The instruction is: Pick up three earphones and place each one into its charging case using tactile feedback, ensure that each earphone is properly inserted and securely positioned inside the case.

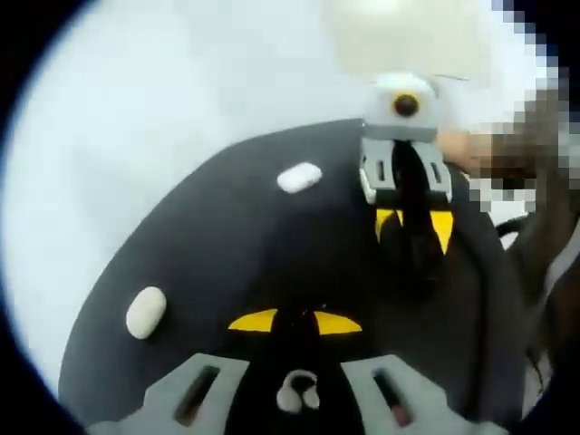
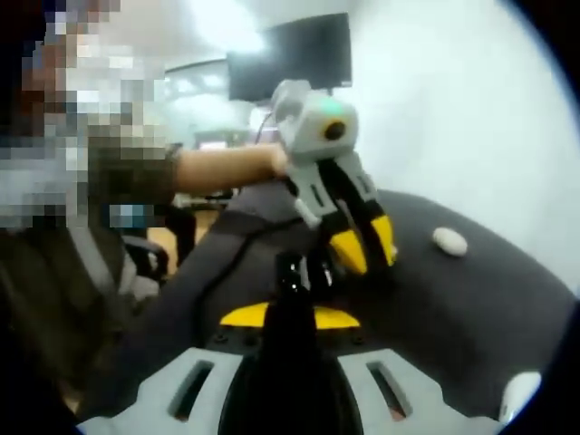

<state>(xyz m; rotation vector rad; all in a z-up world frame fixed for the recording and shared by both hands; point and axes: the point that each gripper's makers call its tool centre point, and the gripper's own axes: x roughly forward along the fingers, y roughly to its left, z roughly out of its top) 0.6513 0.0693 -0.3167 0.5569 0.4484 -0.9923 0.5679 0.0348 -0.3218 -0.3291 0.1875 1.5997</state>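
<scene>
Nearest, left gripper (image 1: 294,323) clamped on a dark charging case (image 1: 296,319), right gripper (image 1: 412,227) beyond it with jaws narrow, grip unclear, two white earphones (image 1: 146,311) (image 1: 299,177) loose left and farther on the dark mat (image 1: 227,245); insertion apparently barely begun.

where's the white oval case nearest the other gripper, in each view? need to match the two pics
Left gripper view: white case upper centre on the dark mat, just left of the right gripper.
Right gripper view: same white case right of centre, right of the left gripper.
Shared landmark: the dark mat's curved edge.
</scene>
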